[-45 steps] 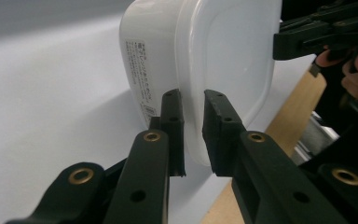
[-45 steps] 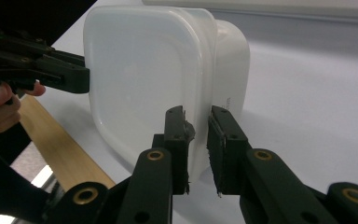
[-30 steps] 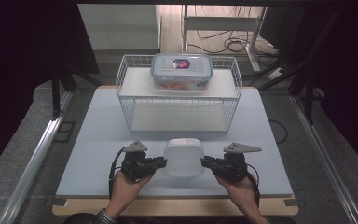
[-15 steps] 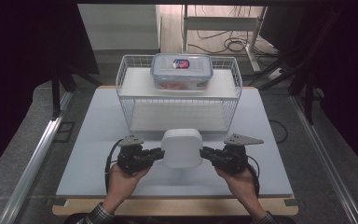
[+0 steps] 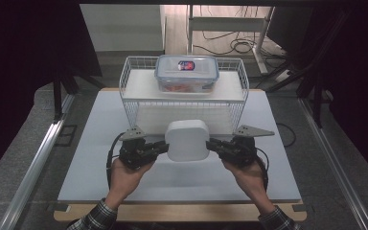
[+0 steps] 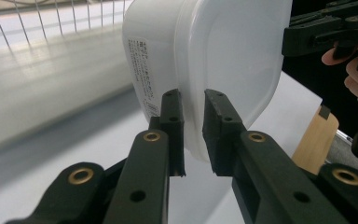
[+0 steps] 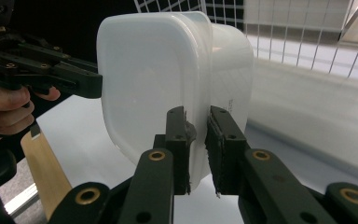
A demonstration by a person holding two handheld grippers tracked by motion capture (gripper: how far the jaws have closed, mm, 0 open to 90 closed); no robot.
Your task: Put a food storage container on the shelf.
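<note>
White plastic lidded box [image 5: 187, 140] hangs above the table between both claws: left gripper [image 5: 161, 148] and right gripper [image 5: 212, 144] each clamp its rim.

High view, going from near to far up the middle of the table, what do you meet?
Wooden table edge → white table top → white plastic container held between the two grippers → white wire basket → clear lidded food box.

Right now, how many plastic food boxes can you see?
2. A white box is held off the table between the left gripper and right gripper; a clear lidded box sits atop the wire basket.
</note>
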